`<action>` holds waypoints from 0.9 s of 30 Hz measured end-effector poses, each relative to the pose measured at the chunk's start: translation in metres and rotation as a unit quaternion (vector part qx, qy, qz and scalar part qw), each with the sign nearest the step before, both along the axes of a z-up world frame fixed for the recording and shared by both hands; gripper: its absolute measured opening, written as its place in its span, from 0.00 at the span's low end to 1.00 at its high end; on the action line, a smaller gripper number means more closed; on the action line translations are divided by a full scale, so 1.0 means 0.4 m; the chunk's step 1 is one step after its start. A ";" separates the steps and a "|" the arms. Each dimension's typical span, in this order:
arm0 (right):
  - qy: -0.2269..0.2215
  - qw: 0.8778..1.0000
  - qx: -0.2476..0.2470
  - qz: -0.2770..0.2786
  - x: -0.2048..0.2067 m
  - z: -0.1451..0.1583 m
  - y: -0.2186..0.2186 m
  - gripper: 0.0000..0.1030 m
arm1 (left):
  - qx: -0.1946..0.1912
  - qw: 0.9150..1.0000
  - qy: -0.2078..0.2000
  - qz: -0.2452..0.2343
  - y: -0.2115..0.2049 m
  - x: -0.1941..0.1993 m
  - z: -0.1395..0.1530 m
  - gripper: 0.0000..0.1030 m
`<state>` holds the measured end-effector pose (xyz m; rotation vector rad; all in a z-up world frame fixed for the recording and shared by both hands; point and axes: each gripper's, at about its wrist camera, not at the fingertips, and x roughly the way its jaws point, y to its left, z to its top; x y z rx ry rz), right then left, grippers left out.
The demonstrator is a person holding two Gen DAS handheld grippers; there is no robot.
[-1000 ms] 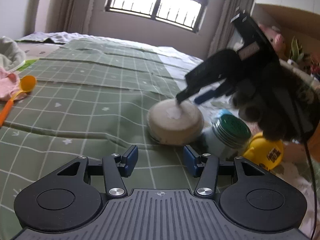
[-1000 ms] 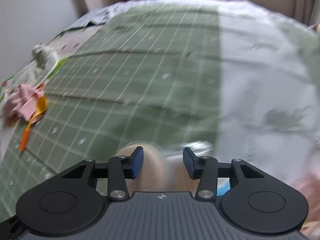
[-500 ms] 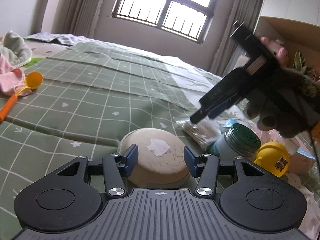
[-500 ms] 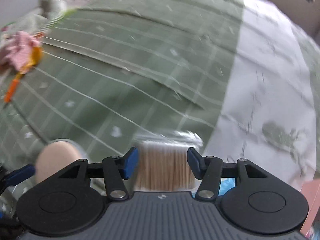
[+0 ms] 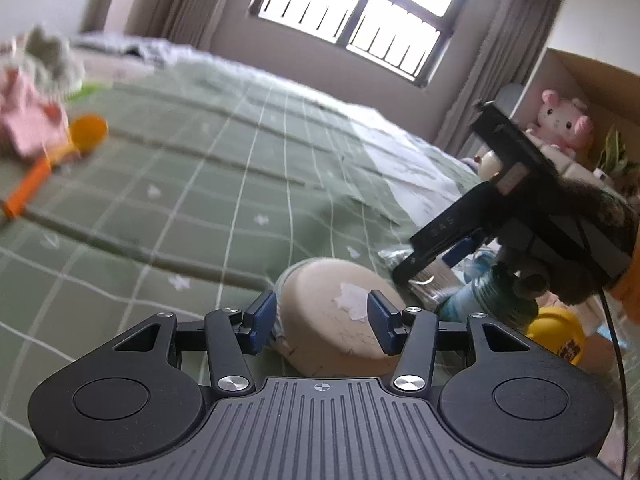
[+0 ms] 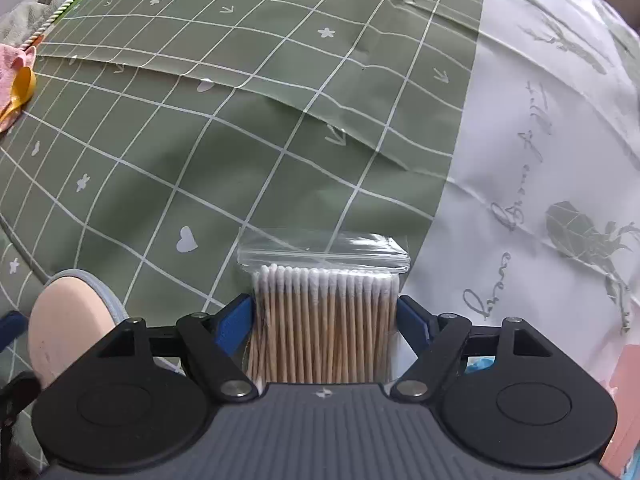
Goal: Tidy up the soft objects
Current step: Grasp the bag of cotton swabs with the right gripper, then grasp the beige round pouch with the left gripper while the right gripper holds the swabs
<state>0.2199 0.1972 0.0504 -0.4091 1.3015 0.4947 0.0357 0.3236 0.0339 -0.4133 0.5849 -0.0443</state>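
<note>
One green grid bedspread (image 6: 200, 140) under a barred window (image 5: 360, 20), left gripper (image 5: 322, 322) fingers apart, right gripper (image 6: 326, 316) fingers just widening astride bagged cotton swabs (image 6: 324, 320).

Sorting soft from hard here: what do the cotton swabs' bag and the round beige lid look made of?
Cotton swabs' bag: thin clear plastic film, glossy, with a zip strip; swabs show pale wooden-looking sticks. Round beige lid: probably matte hard plastic, scuffed, with white torn sticker residue.

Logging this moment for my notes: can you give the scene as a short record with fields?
surface: green checked bedspread
left tool: open, either side of a beige round pad
right tool: jaws just opening, either side of a clear bag of cotton swabs
far left: orange spoon, pink cloth
</note>
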 end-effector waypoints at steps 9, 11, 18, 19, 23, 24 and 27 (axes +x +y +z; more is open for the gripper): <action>-0.067 0.992 0.102 0.039 -0.098 0.144 0.006 0.66 | -0.061 0.998 0.025 -0.001 0.039 0.055 -0.041 0.61; -0.062 0.988 0.129 0.053 -0.140 0.174 0.014 0.66 | -0.071 0.997 0.027 -0.001 0.045 0.062 -0.046 0.61; -0.067 0.987 0.092 0.114 -0.242 0.129 0.075 0.66 | -0.079 0.994 0.053 -0.049 0.049 0.051 -0.042 0.65; -0.059 0.987 0.092 0.115 -0.242 0.114 0.076 0.66 | -0.084 0.992 0.063 -0.063 0.049 0.050 -0.046 0.65; -0.048 0.988 0.100 0.112 -0.254 0.101 0.084 0.66 | -0.112 0.989 0.068 -0.063 0.056 0.059 -0.063 0.67; -0.044 0.987 0.105 0.111 -0.253 0.102 0.081 0.66 | -0.120 0.989 0.067 -0.063 0.055 0.067 -0.068 0.66; -0.052 0.988 0.104 0.105 -0.250 0.099 0.079 0.66 | -0.124 0.988 0.059 -0.066 0.042 0.090 -0.077 0.67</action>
